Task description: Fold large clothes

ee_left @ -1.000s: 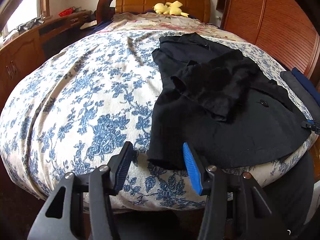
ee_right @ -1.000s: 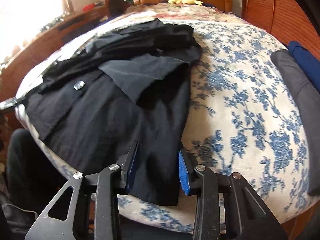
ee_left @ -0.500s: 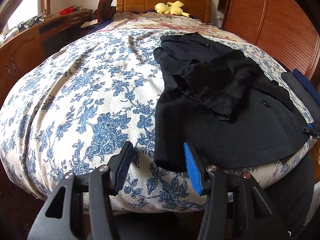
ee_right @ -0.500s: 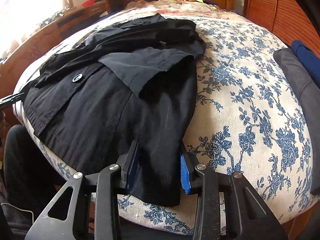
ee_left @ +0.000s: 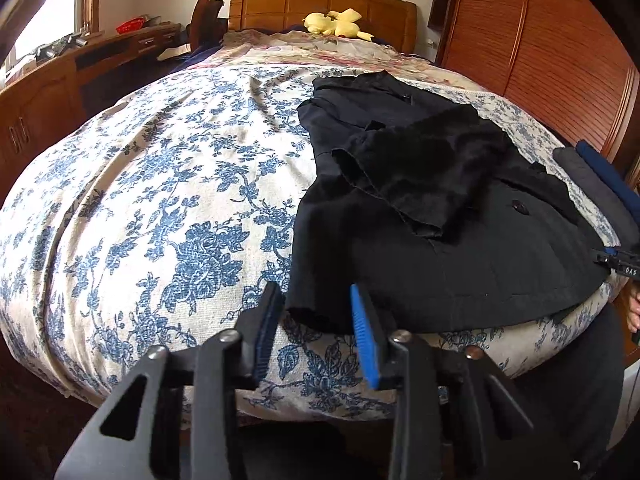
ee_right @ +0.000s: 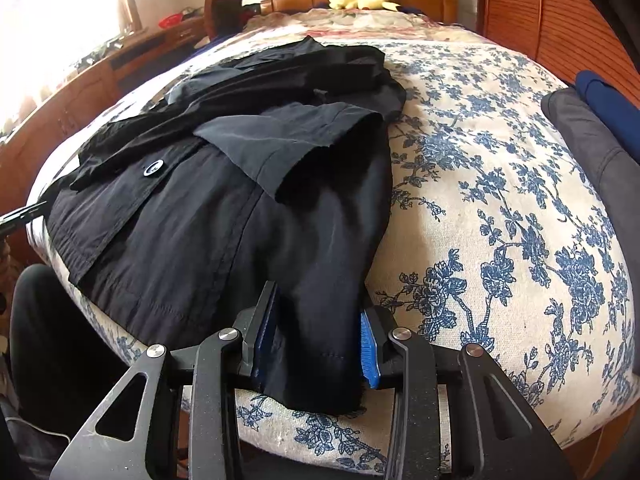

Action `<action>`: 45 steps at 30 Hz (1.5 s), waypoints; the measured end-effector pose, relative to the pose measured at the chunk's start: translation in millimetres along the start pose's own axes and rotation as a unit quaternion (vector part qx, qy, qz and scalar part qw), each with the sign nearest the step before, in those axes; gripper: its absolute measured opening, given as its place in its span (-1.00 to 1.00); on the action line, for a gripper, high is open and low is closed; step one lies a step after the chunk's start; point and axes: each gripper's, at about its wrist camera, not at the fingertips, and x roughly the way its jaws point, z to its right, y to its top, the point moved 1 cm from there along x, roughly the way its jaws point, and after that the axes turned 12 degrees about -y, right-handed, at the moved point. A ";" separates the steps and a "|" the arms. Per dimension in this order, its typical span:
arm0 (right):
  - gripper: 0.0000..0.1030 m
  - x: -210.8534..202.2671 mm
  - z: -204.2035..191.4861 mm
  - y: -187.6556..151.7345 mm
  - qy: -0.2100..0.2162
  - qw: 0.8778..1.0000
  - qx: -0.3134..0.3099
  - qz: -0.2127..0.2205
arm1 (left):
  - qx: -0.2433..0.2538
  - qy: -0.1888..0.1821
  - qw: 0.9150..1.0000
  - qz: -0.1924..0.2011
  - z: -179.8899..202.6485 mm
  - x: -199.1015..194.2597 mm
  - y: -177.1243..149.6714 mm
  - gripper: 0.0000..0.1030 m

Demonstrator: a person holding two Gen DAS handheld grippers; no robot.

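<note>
A black button-front jacket [ee_left: 440, 240] lies spread on the floral bedspread [ee_left: 160, 200], one sleeve folded across its chest. Its near left hem corner lies between the pads of my left gripper [ee_left: 316, 300], whose jaws are closing without a visible pinch on the cloth. In the right wrist view the same jacket [ee_right: 240, 200] hangs over the bed's front edge. My right gripper [ee_right: 318, 312] straddles the right hem corner, and flat cloth fills the gap between its pads. Each gripper's tip shows at the edge of the other view.
Folded grey and blue clothes [ee_right: 592, 140] are stacked at the bed's right side. A yellow plush toy [ee_left: 336, 24] rests by the wooden headboard. A wardrobe [ee_left: 540, 40] stands on the right, a dresser [ee_left: 60, 92] on the left. A person's dark trouser leg [ee_right: 52, 340] is against the bed's front.
The left jaws have narrowed around the jacket's hem corner. The right gripper has slid forward, so the hem sits deeper between its pads.
</note>
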 end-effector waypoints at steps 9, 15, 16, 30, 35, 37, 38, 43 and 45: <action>-0.78 -6.7 -0.2 3.2 0.010 1.000 0.014 0.024 | -0.005 -0.021 1.000 0.010 3.7 -8.1 4.7 -0.95; -0.88 -33.7 0.1 23.7 0.024 0.997 0.021 0.063 | 0.020 -0.019 0.997 0.077 27.6 -54.7 33.2 -0.95; -0.88 -40.3 1.2 27.9 0.029 0.997 0.024 0.071 | 0.028 -0.017 0.995 0.089 34.3 -64.7 39.4 -0.95; -0.89 -220.9 -1.6 50.1 0.083 0.968 0.014 0.235 | 0.098 0.004 0.964 0.248 98.7 -241.3 60.1 -0.96; -0.89 -216.6 -3.8 40.0 0.096 0.969 0.008 0.225 | 0.081 0.007 0.968 0.236 82.6 -236.1 61.9 -0.96; -0.89 -205.7 -5.2 40.6 0.090 0.972 0.007 0.219 | 0.072 0.014 0.971 0.226 75.4 -219.5 68.7 -0.96; -0.89 -196.3 -5.0 42.5 0.086 0.973 0.009 0.213 | 0.068 0.015 0.972 0.224 72.4 -212.1 71.3 -0.96; -0.89 -147.9 1.8 45.9 0.072 0.978 0.020 0.194 | 0.059 0.028 0.975 0.214 58.3 -162.3 84.1 -0.96; -0.88 -123.5 5.0 49.4 0.073 0.980 0.028 0.185 | 0.044 0.024 0.977 0.207 44.8 -137.7 91.1 -0.96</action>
